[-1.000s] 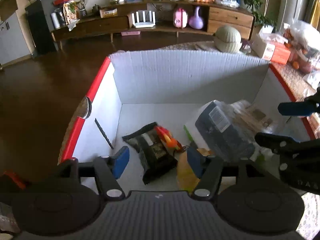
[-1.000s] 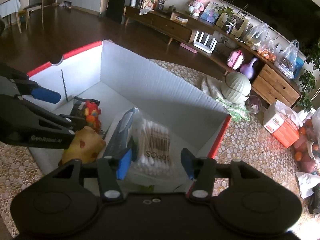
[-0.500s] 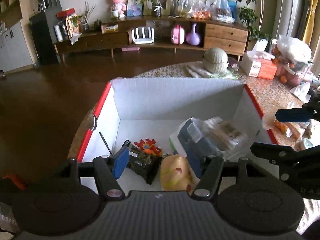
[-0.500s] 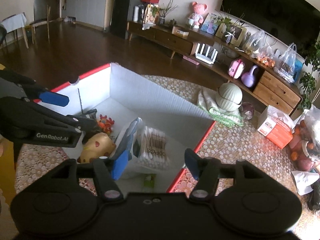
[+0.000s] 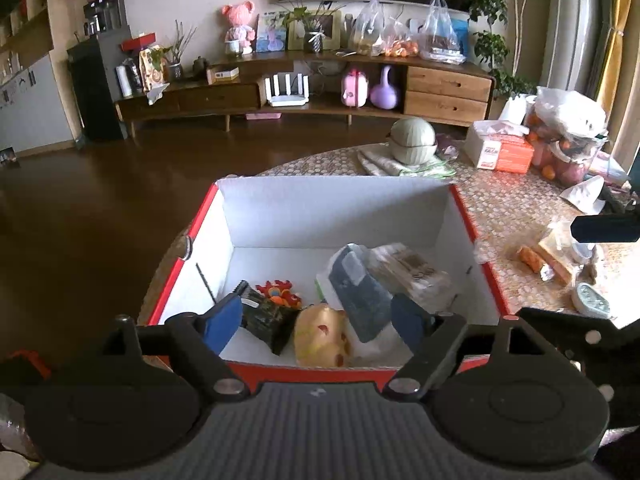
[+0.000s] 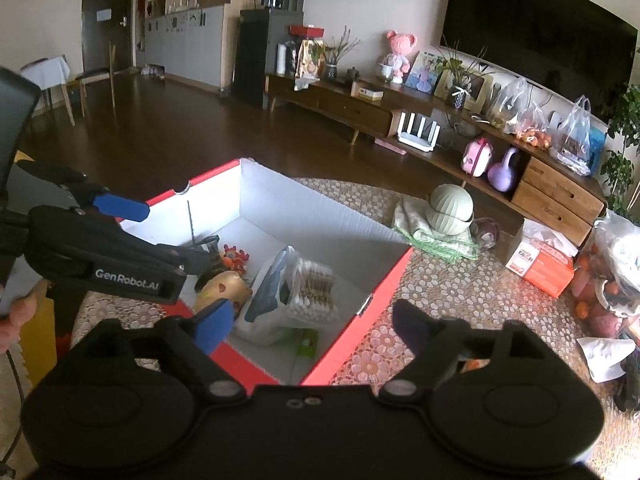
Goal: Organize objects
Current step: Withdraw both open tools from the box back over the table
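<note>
In the left wrist view our left gripper [image 5: 316, 316] hangs wide apart and empty above the red-rimmed white cardboard box [image 5: 340, 204]; at 6 o'clock inside lies the yellow soft toy [image 5: 320, 336]. In the right wrist view our right gripper [image 6: 312, 320] gapes empty too; the clear cotton-swab bag [image 6: 312, 288] sits packed; we judge the next move is fetching table items at 3 o'clock.

Both wrist views look down, fairly close, into one shared box [image 5: 336, 204] [image 6: 320, 216] — probably from its near side.
</note>
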The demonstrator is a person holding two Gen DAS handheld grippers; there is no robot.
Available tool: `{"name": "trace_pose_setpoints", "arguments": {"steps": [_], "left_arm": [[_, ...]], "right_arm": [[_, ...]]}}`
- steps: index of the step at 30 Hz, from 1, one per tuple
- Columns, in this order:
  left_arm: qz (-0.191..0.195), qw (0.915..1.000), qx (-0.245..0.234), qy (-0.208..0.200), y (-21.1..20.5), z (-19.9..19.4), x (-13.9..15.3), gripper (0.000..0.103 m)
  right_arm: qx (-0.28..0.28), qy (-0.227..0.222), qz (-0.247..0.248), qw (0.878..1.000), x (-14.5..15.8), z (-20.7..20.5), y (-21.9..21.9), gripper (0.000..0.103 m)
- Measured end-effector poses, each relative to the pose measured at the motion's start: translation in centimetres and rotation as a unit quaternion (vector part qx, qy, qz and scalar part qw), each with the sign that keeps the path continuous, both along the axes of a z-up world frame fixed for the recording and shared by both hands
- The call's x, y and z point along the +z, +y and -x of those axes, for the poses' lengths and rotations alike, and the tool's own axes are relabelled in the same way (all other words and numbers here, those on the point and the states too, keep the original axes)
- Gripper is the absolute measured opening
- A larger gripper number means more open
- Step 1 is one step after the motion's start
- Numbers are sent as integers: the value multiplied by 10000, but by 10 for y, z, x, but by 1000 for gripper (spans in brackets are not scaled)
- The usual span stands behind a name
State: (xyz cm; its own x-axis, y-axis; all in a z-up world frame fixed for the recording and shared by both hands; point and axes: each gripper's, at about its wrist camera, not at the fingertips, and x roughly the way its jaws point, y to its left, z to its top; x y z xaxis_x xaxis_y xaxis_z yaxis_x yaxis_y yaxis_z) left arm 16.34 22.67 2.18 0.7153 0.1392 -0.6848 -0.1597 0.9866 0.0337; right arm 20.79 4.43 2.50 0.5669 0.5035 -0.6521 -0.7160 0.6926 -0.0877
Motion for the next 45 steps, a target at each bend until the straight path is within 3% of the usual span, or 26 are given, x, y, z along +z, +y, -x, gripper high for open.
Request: {"name": "trace_pose_setpoints", "arguments": {"steps": [8, 17, 22, 40, 45], "left_arm": [[36, 9998, -181, -125, -33, 18, 9, 82], [211, 9982, -495, -251, -77, 33, 11, 89], [256, 9968, -712, -273, -105, 36, 6, 101], [480, 9905, -1227, -397, -196, 19, -30, 103], [449, 9890, -1397, -200, -214, 5, -45, 103]], "right_arm": [[26, -22, -279, 9996, 10, 20, -38, 102], [-85, 83, -522, 9986, 5, 32, -89, 102], [-247, 62, -531, 9983, -4, 33, -122, 102], [-1420, 192, -485, 9885, -34, -12, -249, 102], [-1610, 245, -465, 9856, -45, -24, -269, 102]]}}
